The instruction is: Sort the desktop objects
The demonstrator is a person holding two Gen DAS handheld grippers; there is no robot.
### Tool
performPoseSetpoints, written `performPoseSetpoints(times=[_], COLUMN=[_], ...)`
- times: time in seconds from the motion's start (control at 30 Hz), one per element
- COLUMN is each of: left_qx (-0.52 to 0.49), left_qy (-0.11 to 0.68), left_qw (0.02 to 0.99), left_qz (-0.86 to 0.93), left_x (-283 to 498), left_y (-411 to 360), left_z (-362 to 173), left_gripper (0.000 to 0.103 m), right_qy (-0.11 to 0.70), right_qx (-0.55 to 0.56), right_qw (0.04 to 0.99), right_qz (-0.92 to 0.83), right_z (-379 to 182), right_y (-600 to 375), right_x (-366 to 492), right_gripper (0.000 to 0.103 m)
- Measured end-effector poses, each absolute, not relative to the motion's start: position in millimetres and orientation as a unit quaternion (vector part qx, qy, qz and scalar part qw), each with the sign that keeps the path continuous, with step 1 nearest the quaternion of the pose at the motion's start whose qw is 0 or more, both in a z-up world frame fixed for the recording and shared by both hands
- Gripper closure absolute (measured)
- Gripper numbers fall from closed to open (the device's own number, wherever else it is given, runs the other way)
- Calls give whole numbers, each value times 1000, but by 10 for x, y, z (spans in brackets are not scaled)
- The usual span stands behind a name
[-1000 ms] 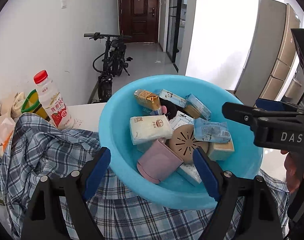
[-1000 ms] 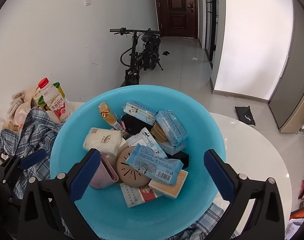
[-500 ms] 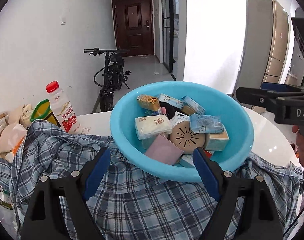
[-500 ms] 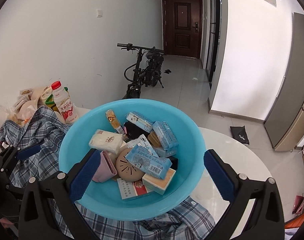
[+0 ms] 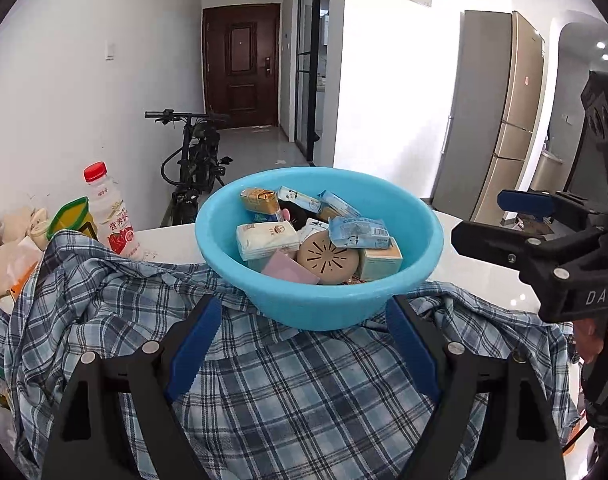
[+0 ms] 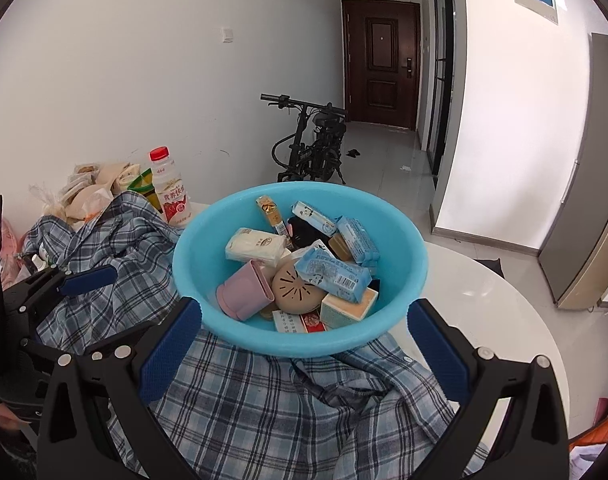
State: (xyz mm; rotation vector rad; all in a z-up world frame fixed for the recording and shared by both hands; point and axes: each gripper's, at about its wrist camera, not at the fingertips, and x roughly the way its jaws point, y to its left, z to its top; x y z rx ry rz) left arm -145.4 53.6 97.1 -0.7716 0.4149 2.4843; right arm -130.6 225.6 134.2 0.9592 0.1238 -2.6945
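Observation:
A light blue basin [image 5: 319,312] [image 6: 304,340] rests on a blue plaid shirt [image 5: 304,392] [image 6: 264,408] spread over a white round table [image 6: 483,320]. Inside the basin lie a pink cup [image 6: 246,292], a tan slotted disc [image 5: 327,260], blue tissue packs [image 6: 331,276], a white packet [image 5: 266,240] and small boxes. My left gripper [image 5: 304,304] is open, just short of the basin's near wall and above the shirt, with nothing between its pads. My right gripper [image 6: 304,308] is open too, its fingers standing either side of the basin's near rim without touching it.
A red-capped drink bottle [image 5: 110,212] [image 6: 172,192], a green and yellow pack [image 5: 70,216] and paper bags [image 6: 92,192] crowd the table's left back. A bicycle [image 6: 311,148] stands on the floor beyond. A hand [image 5: 595,340] holds the right gripper.
Both grippers have drawn back from the basin, which now looks smaller and farther away. Much more of the plaid shirt shows in front of it. The jaws have kept their width.

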Motion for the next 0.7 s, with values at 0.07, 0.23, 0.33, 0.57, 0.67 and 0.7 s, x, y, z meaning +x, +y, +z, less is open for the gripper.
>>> performPoseSetpoints(times=[0.07, 0.23, 0.33, 0.57, 0.67, 0.7], left_qx=[-293, -302, -298, -288, -293, -299], left_qy=[148, 116, 116, 111, 106, 106], left_qw=[256, 264, 263, 250, 247, 241], left_qz=[909, 909, 910, 918, 918, 917], left_x=[-1408, -1303, -1222, -1053, -964, -937], left_y=[499, 394, 357, 179, 89, 66], left_z=[952, 903, 886, 871, 826, 806], left_gripper=[17, 17, 17, 17, 17, 17], right_qy=[56, 75, 77, 83, 75, 71], right_qx=[328, 306, 292, 280, 270, 269], right_qw=[139, 156, 175, 192, 193, 195], right_qz=[-933, -936, -937, -937, -940, -941], right_z=[1352, 1373, 1368, 1245, 1225, 1219], right_y=[2236, 2168, 2133, 2087, 2106, 2111], right_x=[-1194, -887, -730, -437, -323, -294], right_gripper=[0, 0, 0, 0, 0, 0])
